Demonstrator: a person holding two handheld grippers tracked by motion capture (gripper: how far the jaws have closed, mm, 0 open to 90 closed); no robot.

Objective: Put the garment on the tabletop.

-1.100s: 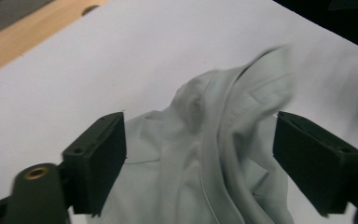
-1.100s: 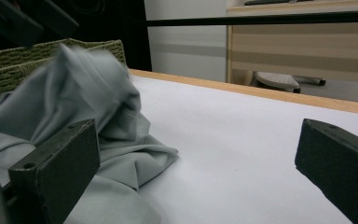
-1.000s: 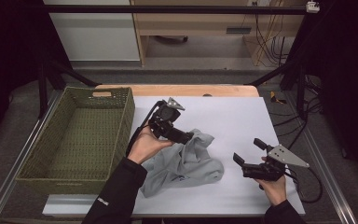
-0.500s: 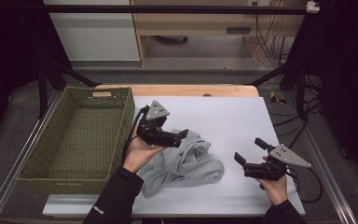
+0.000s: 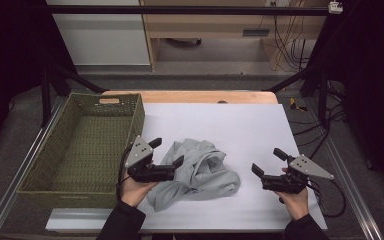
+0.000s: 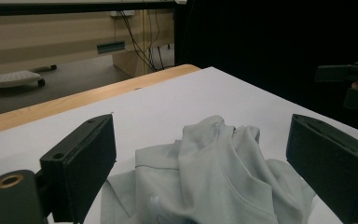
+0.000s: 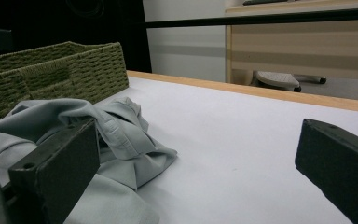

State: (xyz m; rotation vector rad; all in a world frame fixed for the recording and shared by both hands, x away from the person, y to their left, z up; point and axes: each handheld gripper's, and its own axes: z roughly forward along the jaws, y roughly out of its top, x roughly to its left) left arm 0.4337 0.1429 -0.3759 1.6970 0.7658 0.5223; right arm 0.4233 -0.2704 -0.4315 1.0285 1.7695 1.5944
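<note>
1. At the left edge of the white table (image 5: 240,125) stands a green woven basket (image 5: 87,150), with nothing visible inside it.
2. Just right of the basket, near the table's front edge, the left gripper (image 5: 167,159) hovers with its jaws wide apart and nothing between them. In the left gripper view the crumpled grey garment (image 6: 205,182) lies directly ahead and below, framed between the two jaws.
3. The garment (image 5: 197,172) sits bunched in a heap at the middle of the front half of the table, its left side just under the left gripper's jaw tips.
4. Toward the front right corner, the right gripper (image 5: 267,162) is also spread wide and holds nothing; the garment lies apart from it, off to its left.
5. My guess at the risk: a pinch on so rumpled a heap may catch only one loose fold, so the cloth could slip free, trail across the table, or snag on the basket's rim when lifted.
</note>
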